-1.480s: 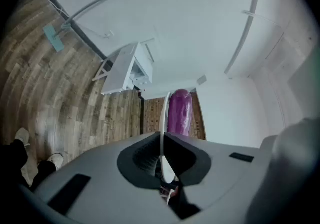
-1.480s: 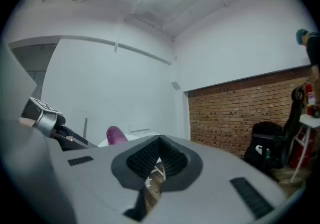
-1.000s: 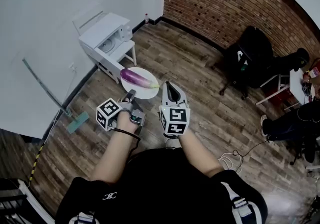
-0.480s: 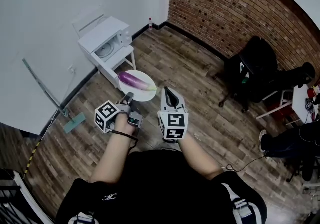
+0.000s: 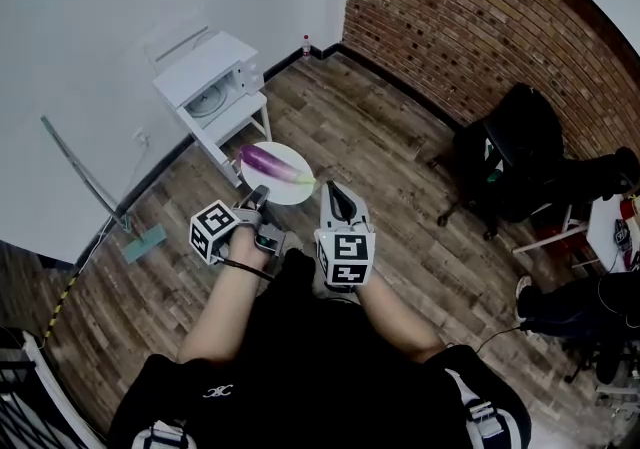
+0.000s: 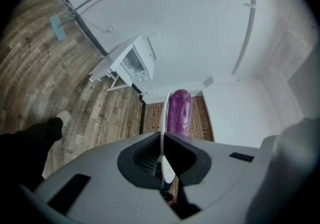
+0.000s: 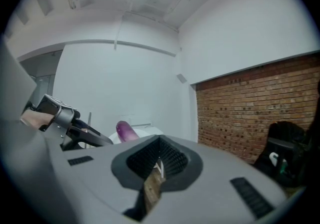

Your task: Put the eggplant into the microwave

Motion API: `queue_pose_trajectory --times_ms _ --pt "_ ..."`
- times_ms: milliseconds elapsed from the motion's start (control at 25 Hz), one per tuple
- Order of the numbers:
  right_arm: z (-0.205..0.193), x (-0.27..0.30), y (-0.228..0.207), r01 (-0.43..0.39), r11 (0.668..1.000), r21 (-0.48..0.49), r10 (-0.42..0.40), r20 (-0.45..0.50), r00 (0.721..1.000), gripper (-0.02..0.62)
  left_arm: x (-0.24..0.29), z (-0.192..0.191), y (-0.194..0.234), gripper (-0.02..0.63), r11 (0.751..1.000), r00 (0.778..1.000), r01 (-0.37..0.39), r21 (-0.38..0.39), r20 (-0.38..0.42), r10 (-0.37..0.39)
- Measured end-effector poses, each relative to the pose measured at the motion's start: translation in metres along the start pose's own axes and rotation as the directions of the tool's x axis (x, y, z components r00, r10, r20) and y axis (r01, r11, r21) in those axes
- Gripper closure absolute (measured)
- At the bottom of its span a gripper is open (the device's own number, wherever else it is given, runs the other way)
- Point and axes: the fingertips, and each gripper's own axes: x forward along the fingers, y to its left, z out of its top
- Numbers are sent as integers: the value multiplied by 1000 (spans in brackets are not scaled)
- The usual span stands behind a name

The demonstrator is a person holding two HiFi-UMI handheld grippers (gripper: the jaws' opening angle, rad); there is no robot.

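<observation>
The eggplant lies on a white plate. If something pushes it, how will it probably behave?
The eggplant looks long, rounded and glossy, so it would probably roll or slide across the smooth plate, above all if the plate tilts. It seems firm rather than floppy, and is likely fairly light for its size.

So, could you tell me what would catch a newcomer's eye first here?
The purple eggplant stands out at the middle of the head view, lying on a white plate with the left gripper shut on its rim. Beyond it sits a white microwave on a small stand against the wall.
</observation>
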Motion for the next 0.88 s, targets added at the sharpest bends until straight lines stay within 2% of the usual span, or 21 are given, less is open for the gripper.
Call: queue_pose_trajectory --times_ms 360,880 --pt "9 95 -23 -14 999 -35 14 0 1000 583 83 54 -6 589 999 1000 22 -26 17 -22" --pt "52 279 -27 -79 995 -68 77 -34 996 583 206 174 -30 589 999 998 -5 -49 55 8"
